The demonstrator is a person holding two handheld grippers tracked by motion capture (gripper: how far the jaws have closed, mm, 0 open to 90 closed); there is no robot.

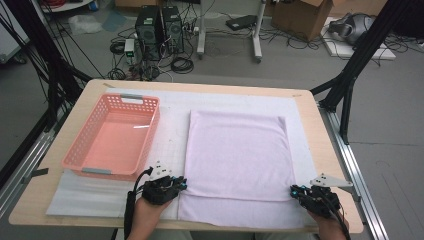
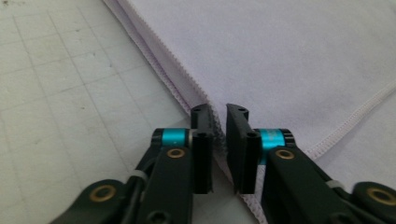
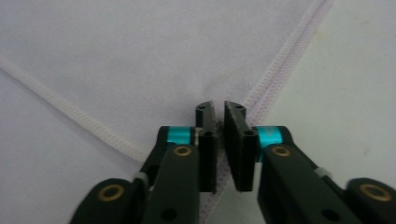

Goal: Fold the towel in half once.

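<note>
Cloth pinched at both near side edges, probably for a fold.

Left claw (image 1: 181,184) clamped on the left hem of the cloth (image 1: 235,165), right claw (image 1: 295,191) clamped on the right hem; held so as to lift the layer evenly. Lay flat mid-desk (image 1: 60,150) beside the basket (image 1: 145,107), long axis running away from the person.

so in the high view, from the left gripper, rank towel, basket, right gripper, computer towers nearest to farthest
1. towel: at the left gripper, edge between its jaws
2. basket: just behind it, left side
3. right gripper: across the towel, right
4. computer towers: on the floor beyond the table
</note>
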